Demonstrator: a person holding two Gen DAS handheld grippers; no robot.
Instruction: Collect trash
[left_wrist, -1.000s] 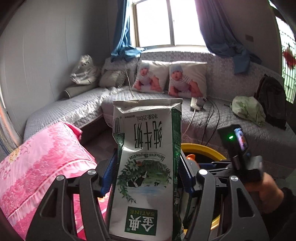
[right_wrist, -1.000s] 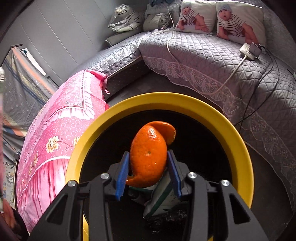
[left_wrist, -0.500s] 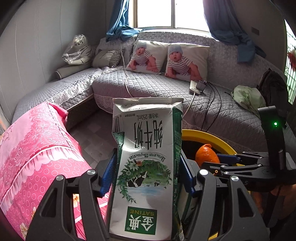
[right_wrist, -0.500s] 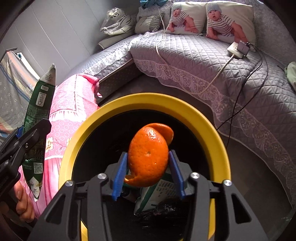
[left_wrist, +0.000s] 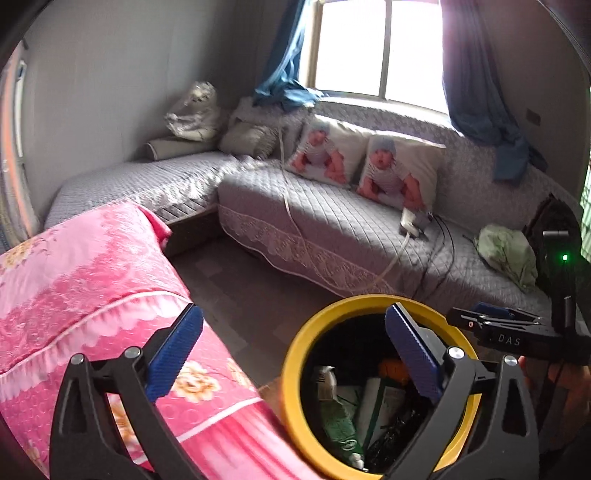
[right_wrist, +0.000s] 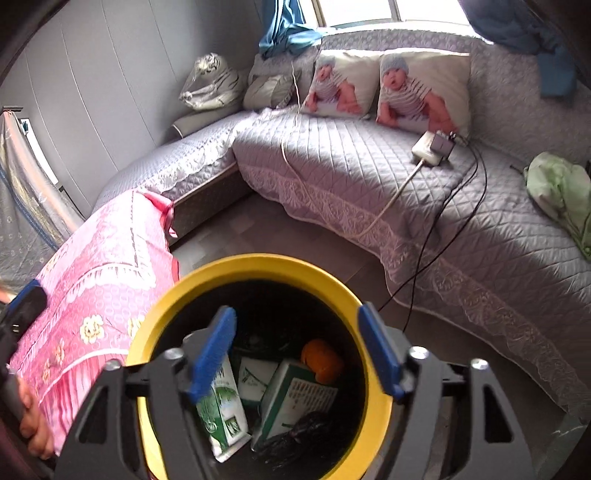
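Note:
A yellow-rimmed black trash bin (right_wrist: 258, 264) stands on the floor below both grippers; it also shows in the left wrist view (left_wrist: 295, 354). Inside lie a green-and-white milk carton (right_wrist: 221, 410), another carton (right_wrist: 291, 398) and an orange peel (right_wrist: 321, 360). My right gripper (right_wrist: 297, 354) is open and empty right over the bin mouth. My left gripper (left_wrist: 291, 350) is open and empty at the bin's left rim. The carton (left_wrist: 338, 421) and peel (left_wrist: 393, 367) show in the bin there too. The right gripper (left_wrist: 495, 319) appears at the right in the left wrist view.
A pink floral quilt (right_wrist: 92, 288) covers the furniture left of the bin. A grey quilted corner sofa (right_wrist: 369, 177) with two baby-print pillows (right_wrist: 388, 88), a power strip with cables (right_wrist: 434, 146) and a green cloth (right_wrist: 557, 188) lies behind. Bare floor (left_wrist: 258, 291) separates them.
My left gripper opened and let go of the milk carton; my right gripper opened and let go of the orange peel. Both now lie in the bin. The left gripper moved toward the bin.

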